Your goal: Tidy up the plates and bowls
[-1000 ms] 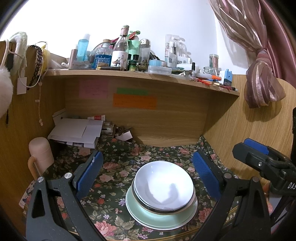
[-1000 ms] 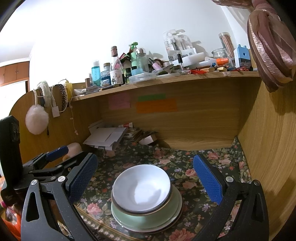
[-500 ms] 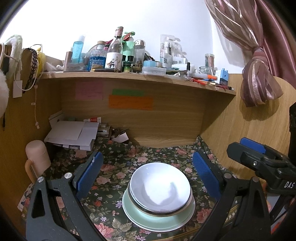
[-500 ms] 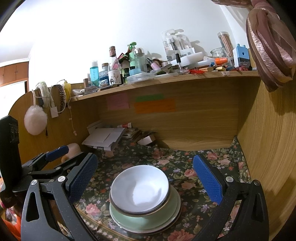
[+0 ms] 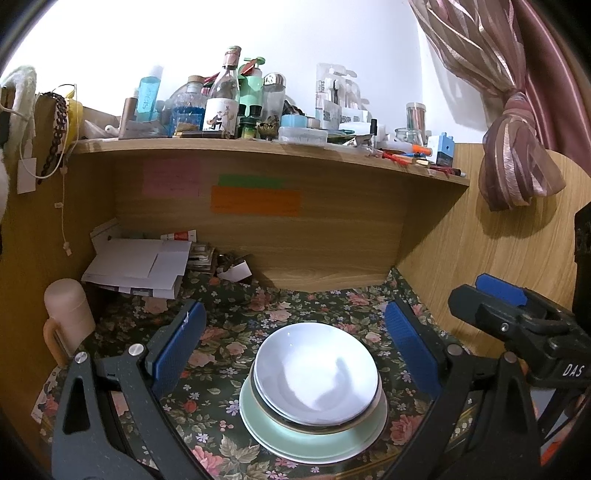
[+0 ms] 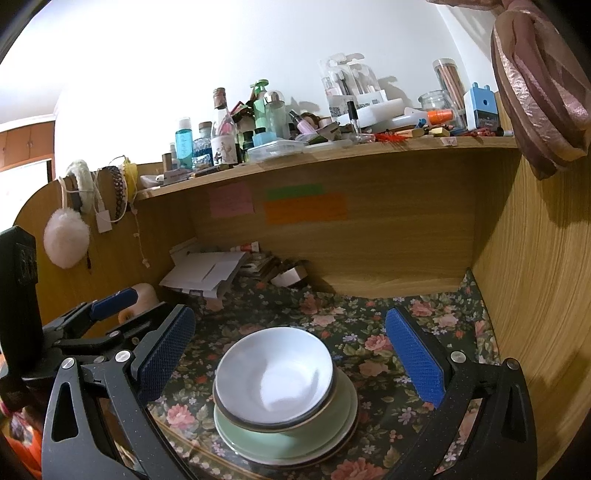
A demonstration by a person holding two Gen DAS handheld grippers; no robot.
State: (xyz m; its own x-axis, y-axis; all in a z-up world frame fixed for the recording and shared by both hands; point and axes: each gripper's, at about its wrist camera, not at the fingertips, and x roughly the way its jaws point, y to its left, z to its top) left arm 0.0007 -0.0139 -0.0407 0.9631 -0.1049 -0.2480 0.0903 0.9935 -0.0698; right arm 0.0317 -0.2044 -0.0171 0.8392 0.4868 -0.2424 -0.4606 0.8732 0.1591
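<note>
Over floral cloth [image 5: 229,325], both tools (left [image 5: 295,347], right [image 6: 291,354]) hover agape above stacked bowls [image 5: 316,373].

Wall [image 5: 314,33]: plain white, brightly lit above the shelf.
Shelf [image 5: 258,146]: wooden, crowded with bottles [image 5: 225,99] and jars.
Back panel [image 5: 332,229]: wood grain, bearing pink, green and orange notes [image 5: 255,201].
Table [image 5: 332,306]: covered by dark floral cloth.
Curtain [image 5: 517,147]: pink, tied back at right.
Papers [image 5: 136,266]: piled at back left.
</note>
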